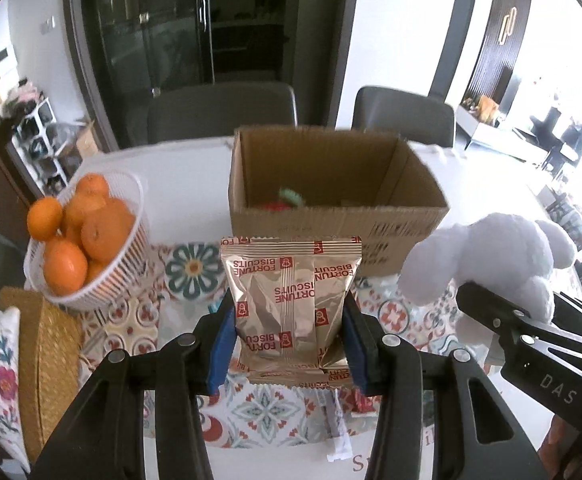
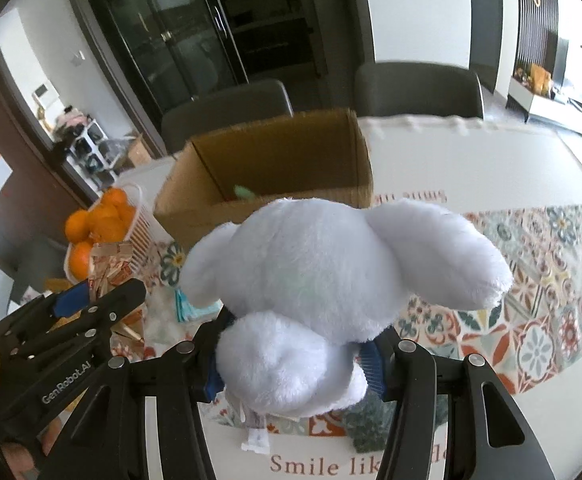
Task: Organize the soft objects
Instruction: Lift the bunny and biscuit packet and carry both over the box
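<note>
At far left, orange basket (image 1: 91, 240) idle; left gripper (image 1: 289, 332) clamps biscuit packet (image 1: 291, 304) short of cardboard box (image 1: 331, 216); right gripper (image 2: 295, 364) grips white plush (image 2: 331, 280); carry step, next: advance over box, release.

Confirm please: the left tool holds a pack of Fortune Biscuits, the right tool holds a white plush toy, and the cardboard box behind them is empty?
One thing is wrong: the cardboard box is not empty. The left wrist view shows a green and a red item inside. The left tool does hold the Fortune Biscuits pack, the right tool the white plush toy.
</note>
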